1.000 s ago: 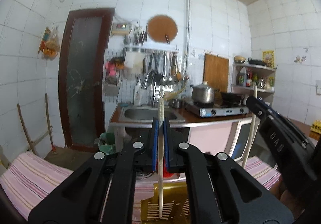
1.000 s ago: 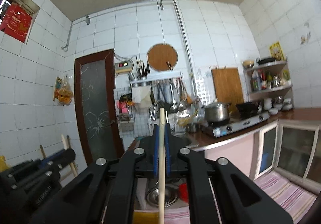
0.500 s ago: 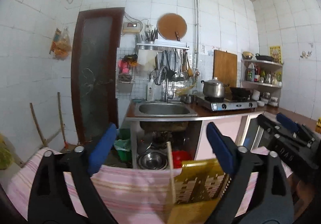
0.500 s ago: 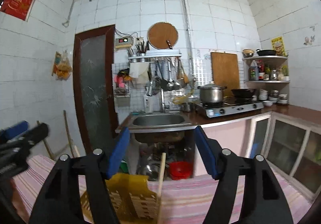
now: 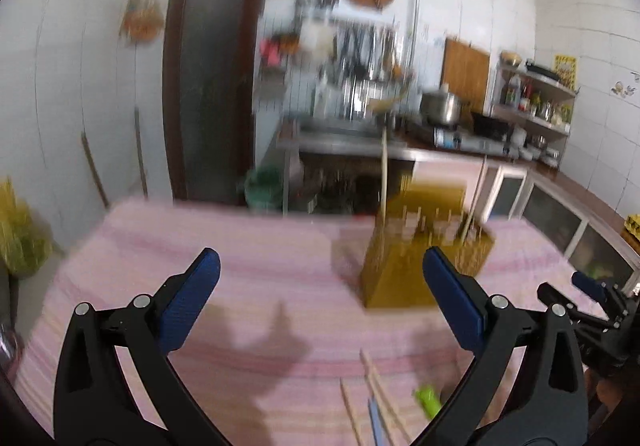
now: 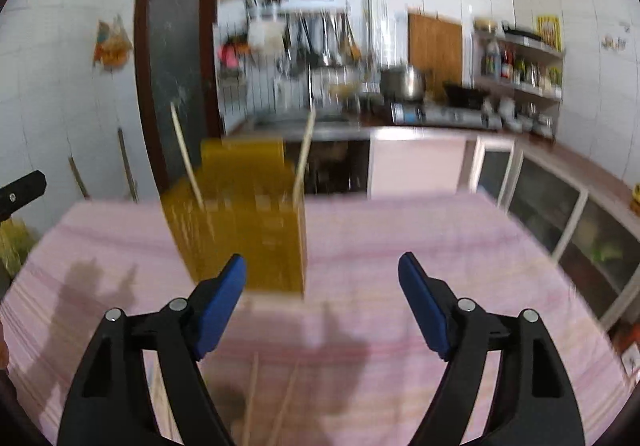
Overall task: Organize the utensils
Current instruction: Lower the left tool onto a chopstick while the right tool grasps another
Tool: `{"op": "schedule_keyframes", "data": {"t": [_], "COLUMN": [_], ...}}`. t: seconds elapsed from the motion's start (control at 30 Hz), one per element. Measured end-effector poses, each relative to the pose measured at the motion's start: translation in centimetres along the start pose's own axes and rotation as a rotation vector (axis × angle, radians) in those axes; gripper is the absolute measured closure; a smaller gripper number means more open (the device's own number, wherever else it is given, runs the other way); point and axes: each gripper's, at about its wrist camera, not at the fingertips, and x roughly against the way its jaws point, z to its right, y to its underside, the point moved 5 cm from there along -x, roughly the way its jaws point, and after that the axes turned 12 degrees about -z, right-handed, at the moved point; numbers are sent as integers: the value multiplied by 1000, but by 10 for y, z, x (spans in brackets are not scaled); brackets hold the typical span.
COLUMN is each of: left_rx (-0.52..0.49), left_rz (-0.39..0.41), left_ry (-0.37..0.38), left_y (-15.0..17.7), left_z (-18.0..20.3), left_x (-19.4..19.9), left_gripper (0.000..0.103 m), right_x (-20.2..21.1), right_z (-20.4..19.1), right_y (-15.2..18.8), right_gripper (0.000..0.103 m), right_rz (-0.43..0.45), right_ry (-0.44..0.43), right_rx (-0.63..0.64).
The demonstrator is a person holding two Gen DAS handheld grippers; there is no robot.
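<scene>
Both views are blurred. The left gripper [image 5: 320, 302] is black plastic with flat blue pads, its jaws spread wide and holding nothing. The right gripper [image 6: 322, 300] is the same make, also wide and empty.

Nearest, at the table's near edge, thin pale wooden chopsticks [image 5: 378, 398] lie loose on the cloth [image 5: 248, 286], beside a blue stick [image 5: 375, 422] and a small bright green piece [image 5: 428, 398].

Farther back, toward the far edge, stands a yellow slatted plastic holder [image 6: 244, 230], box-shaped with an open top. Two chopsticks stand in it, one [image 6: 188, 162] leaning at its left side, the other [image 6: 303, 162] at its right corner.

The cloth is pink with fine stripes and covers the table.

Beyond are white tiled walls, a dark brown door [image 6: 172, 66], a steel sink [image 5: 340, 134], a pot [image 6: 402, 82] on a stove, and shelves [image 6: 520, 62].
</scene>
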Motion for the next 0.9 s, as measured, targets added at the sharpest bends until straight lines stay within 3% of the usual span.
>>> {"op": "schedule_keyframes", "data": {"t": [0.17,0.33,0.6,0.9], "left_rx": [34,-3,-18,-44], "left_rz": [-157,-269,-360,-426], "left_ry": [-21,-70,-108,-141], "left_y": [55,93,113,121], "left_z": [-7,-1,0,6], "left_x": [-45,-85,-118,-131], "left_gripper": [5,5,5,5], "right_x": [-36,-60,-72,-77], "right_z": [8,10,6,-1], "right_y": [53,77,88,89], "right_gripper": [26,26,26,27], "right_rz": [-143,-237,-294,-325], "right_ry": [17,29,60,90], "right_rx": [-26,-34,-23,2]}}
